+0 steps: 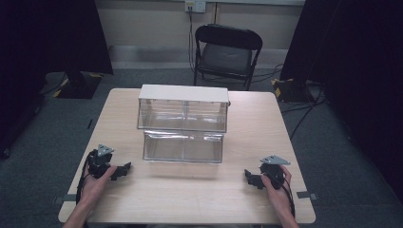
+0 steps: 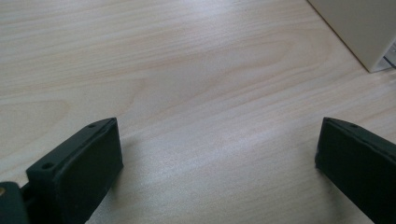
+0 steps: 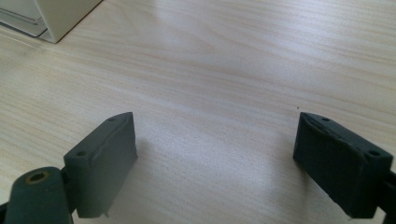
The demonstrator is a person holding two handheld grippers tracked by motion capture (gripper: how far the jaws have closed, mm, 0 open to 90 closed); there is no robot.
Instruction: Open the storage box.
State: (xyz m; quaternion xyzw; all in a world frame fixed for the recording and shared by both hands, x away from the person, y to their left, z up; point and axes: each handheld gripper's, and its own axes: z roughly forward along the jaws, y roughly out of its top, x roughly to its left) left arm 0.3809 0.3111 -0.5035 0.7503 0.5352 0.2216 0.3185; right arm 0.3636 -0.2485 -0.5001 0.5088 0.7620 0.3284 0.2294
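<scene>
A two-tier drawer unit (image 1: pixel 183 122) of clear plastic with a white top stands mid-table; its lower drawer sits pulled forward of the upper one. My left gripper (image 1: pixel 124 169) rests on the table near the front left, held by a hand, pointing right toward the centre. In the left gripper view its jaws stand wide apart over bare wood, my left gripper (image 2: pixel 217 149) open and empty, with a corner of the unit (image 2: pixel 359 28) at upper right. My right gripper (image 1: pixel 249 176) lies at the front right, pointing left. It (image 3: pixel 215 149) is open too, the unit's corner (image 3: pixel 56 16) at upper left.
The light wooden table (image 1: pixel 199 190) has bare room in front of the unit between the two grippers. A black folding chair (image 1: pixel 227 52) stands behind the table. Dark curtains hang left and right, and cables run over the grey floor at right.
</scene>
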